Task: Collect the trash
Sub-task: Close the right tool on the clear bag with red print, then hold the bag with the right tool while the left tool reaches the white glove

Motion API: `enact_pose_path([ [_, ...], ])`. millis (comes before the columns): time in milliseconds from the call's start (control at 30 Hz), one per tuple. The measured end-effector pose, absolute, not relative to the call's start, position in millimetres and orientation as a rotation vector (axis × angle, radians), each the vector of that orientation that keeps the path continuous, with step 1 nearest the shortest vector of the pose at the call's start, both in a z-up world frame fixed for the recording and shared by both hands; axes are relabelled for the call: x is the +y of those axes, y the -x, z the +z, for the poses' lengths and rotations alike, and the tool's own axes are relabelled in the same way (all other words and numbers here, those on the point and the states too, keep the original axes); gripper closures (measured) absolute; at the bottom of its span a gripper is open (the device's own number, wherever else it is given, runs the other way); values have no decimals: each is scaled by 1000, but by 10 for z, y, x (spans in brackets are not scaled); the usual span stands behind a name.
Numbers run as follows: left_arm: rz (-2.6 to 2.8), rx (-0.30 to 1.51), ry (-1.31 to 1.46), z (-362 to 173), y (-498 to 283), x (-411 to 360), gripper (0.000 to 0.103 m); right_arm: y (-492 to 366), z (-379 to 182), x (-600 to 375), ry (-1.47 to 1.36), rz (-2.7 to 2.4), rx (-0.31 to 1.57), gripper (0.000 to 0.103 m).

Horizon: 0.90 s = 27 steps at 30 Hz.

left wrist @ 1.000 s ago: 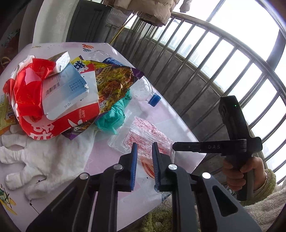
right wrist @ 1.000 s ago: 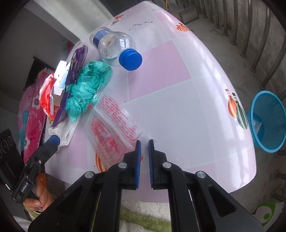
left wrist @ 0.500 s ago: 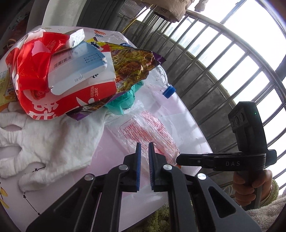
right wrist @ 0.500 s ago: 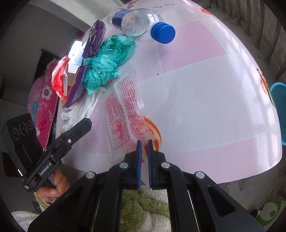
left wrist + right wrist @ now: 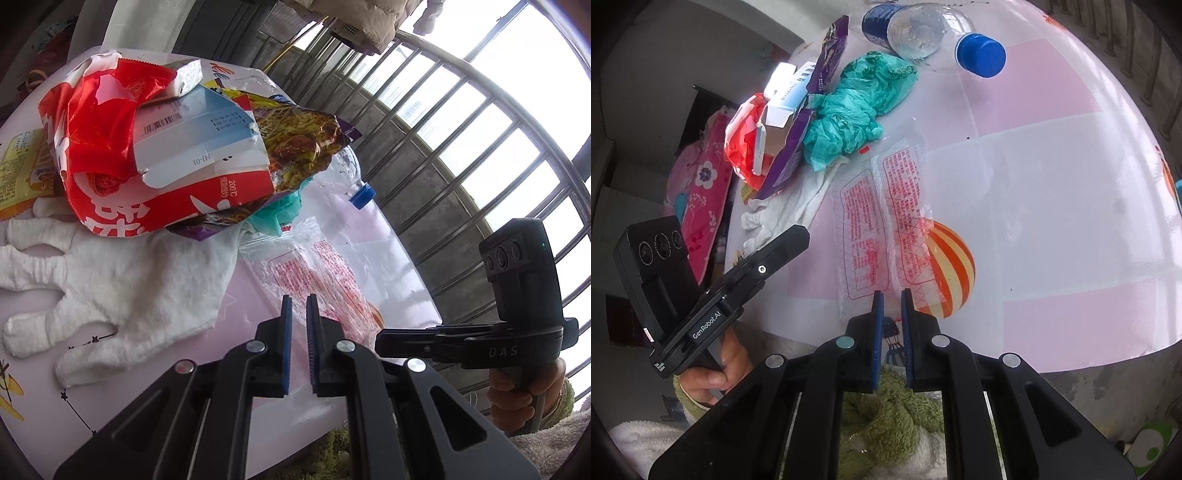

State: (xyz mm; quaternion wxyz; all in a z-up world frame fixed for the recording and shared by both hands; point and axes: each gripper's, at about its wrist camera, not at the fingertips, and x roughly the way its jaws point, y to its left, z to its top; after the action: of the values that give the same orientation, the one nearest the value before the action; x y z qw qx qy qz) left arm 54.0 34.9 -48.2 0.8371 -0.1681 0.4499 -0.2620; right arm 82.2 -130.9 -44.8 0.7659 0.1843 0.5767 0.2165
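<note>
Mostly, the pink-and-white table (image 5: pixel 1052 192) is seen filling the right wrist frame. Trash pile (image 5: pixel 166 155) is heaped upper left in the left wrist frame; clear printed bag (image 5: pixel 882 221) lies at centre. Right gripper (image 5: pixel 892 299) – jaws just been opening, narrow gap, nothing between. Left gripper (image 5: pixel 299 306) – nearly closed, empty.

On the pink and white table (image 5: pixel 1052 184) lie one clear plastic bottle with a blue cap (image 5: pixel 923 29), one crumpled green plastic bag (image 5: pixel 857 107), two clear wrappers with red print (image 5: pixel 879 221), one white cloth glove (image 5: pixel 110 288), one red snack bag (image 5: pixel 110 147), one blue and white cardboard box (image 5: pixel 199 140) and one purple noodle bag (image 5: pixel 299 147).
</note>
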Motion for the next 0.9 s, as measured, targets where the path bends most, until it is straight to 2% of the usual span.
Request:
enact_pose_path([
  [67,-561,948,364,-471,-521,373,96,-803,-340,-1298,-377,481,1212,72],
  [133,-571,948,367,-469,-513,384,96,-787,-247,-1353,-374,482,1172,68],
  [367,-594,965,362,-509,-572,293,96,-963,-382,-1594,-511,475,1173,66],
  [600,-585,1052,345,-697,-633,185,96,-1182,-705,-1569,-653,545,1265,68],
  [800,-594,1052,368,-716,-630,211,96,-1270,-818,-1526,-730,599,1288,74],
  [900,-597,1051,379,-717,-633,210,96,-1283,-851,-1491,-742,616,1303,81],
])
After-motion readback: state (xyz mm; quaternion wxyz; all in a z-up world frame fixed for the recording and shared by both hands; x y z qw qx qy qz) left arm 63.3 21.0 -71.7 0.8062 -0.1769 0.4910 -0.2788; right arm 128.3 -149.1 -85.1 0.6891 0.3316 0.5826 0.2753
